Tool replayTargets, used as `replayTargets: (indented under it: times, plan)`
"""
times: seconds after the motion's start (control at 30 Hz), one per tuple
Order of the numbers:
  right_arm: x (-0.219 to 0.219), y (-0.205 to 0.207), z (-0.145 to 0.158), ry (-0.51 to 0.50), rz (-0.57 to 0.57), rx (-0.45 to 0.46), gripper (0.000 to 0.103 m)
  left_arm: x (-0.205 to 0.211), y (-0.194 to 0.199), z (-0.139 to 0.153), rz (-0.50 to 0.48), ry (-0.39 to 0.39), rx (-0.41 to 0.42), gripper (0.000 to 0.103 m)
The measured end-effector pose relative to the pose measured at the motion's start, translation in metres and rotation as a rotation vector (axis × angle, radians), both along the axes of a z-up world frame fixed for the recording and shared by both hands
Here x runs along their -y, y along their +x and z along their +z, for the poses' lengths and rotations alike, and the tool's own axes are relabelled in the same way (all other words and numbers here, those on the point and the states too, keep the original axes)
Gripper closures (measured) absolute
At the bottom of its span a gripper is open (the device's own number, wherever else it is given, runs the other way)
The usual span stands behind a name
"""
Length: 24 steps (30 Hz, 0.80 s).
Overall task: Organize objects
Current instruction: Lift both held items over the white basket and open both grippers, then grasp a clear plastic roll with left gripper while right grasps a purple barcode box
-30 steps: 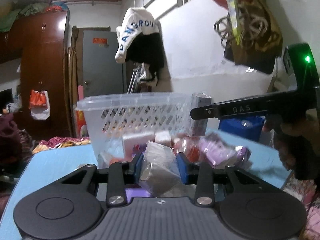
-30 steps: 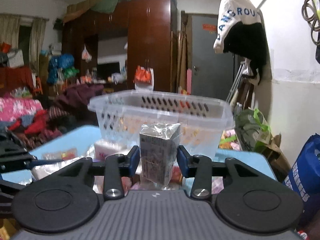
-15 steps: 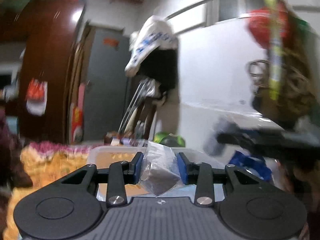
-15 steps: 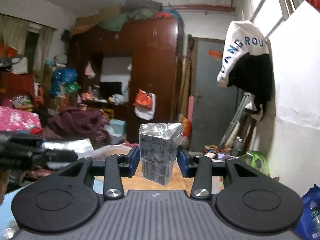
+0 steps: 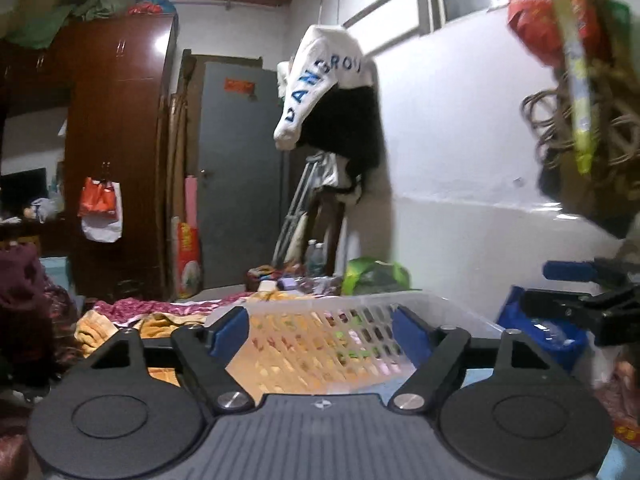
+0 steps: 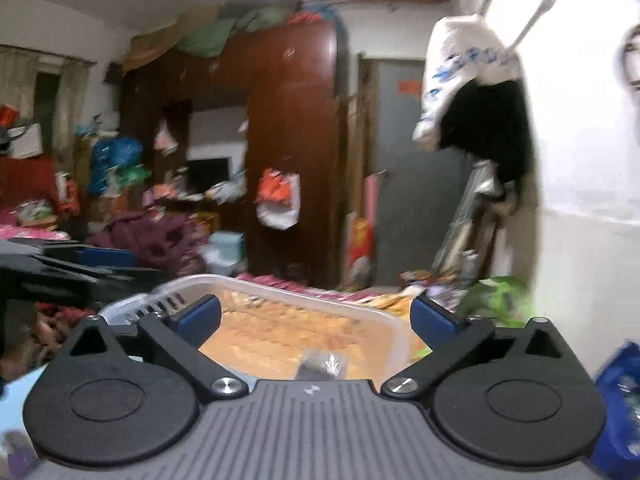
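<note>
A clear plastic basket [image 5: 436, 306] with slotted walls sits just ahead of both grippers; it also shows in the right wrist view [image 6: 360, 312]. My left gripper [image 5: 322, 330] is open and empty, raised over the basket's near rim. My right gripper [image 6: 316, 318] is open and empty above the basket. A shiny wrapped packet [image 6: 322, 364] lies inside the basket just below the right gripper. The right gripper shows at the right edge of the left wrist view [image 5: 580, 300], and the left gripper at the left edge of the right wrist view [image 6: 64, 268].
A brown wardrobe [image 5: 116, 160] and a grey door [image 5: 240, 176] stand behind. A white wall [image 5: 460, 160] with hanging clothes and bags is at the right. A blue bag [image 6: 620, 396] sits at the lower right. Clothes lie heaped at the left.
Both grippers rose over the basket and opened. The left let go of its clear-wrapped packet; the right let go of its wrapped box, which now lies in the basket.
</note>
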State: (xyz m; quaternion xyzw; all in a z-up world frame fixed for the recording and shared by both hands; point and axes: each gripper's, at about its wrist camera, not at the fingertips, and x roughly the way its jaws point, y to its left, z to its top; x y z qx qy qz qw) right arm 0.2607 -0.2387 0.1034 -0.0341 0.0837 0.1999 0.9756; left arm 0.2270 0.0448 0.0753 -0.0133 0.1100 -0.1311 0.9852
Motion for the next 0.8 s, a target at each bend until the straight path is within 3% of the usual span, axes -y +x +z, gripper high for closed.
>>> replayTargets:
  times: [0.07, 0.13, 0.27, 0.33, 0.5, 0.63, 0.8]
  plan:
    - [0.021, -0.020, -0.013, 0.013, -0.045, 0.011, 0.000, -0.011, -0.027, -0.010, 0.012, -0.006, 0.014, 0.014]
    - [0.040, -0.027, -0.033, 0.034, -0.073, -0.042, 0.000, -0.023, -0.051, -0.026, 0.052, -0.016, 0.025, 0.012]
    - [0.053, -0.008, -0.076, 0.031, -0.130, -0.288, 0.000, -0.050, -0.090, -0.061, 0.126, -0.058, 0.007, 0.012]
    - [0.052, -0.001, -0.091, 0.020, -0.128, -0.363, 0.000, -0.059, -0.106, -0.073, 0.170, -0.075, 0.013, 0.012]
    - [0.040, 0.009, -0.095, -0.012, -0.066, -0.383, 0.000, -0.070, -0.148, -0.090, 0.179, -0.063, -0.017, 0.012]
    - [0.032, 0.009, -0.101, -0.032, -0.026, -0.400, 0.003, -0.063, -0.165, -0.092, 0.099, -0.018, -0.028, 0.012]
    - [0.029, 0.002, -0.108, -0.061, -0.039, -0.392, 0.008, -0.055, -0.174, -0.119, 0.016, 0.015, -0.084, 0.012]
